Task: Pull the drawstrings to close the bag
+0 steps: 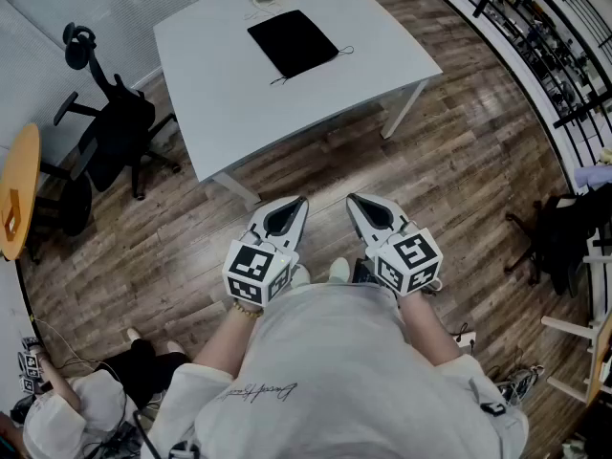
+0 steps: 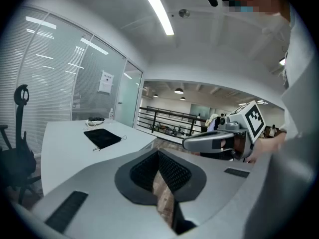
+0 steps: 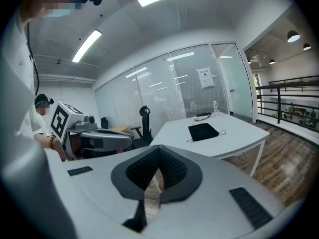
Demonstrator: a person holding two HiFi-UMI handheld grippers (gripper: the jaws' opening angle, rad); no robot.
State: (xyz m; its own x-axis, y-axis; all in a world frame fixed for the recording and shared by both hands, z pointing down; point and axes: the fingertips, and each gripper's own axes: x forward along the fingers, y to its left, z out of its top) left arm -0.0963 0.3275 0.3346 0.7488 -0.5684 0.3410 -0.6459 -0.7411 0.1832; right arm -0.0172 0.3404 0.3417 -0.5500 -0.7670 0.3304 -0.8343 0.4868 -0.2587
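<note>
With the left gripper [image 1: 299, 202] and right gripper [image 1: 352, 200] held closed on nothing, well apart from the black bag [image 1: 292, 42] on the white table [image 1: 215, 84], its thin drawstrings [image 1: 342, 51] (barely visible) could be missed and fabric pinched instead.

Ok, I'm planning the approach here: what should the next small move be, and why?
Probably step toward the table: the black bag lies flat there, drawstrings untouched, while the left gripper and right gripper hang by the torso, jaws together, empty and well short of it.
</note>
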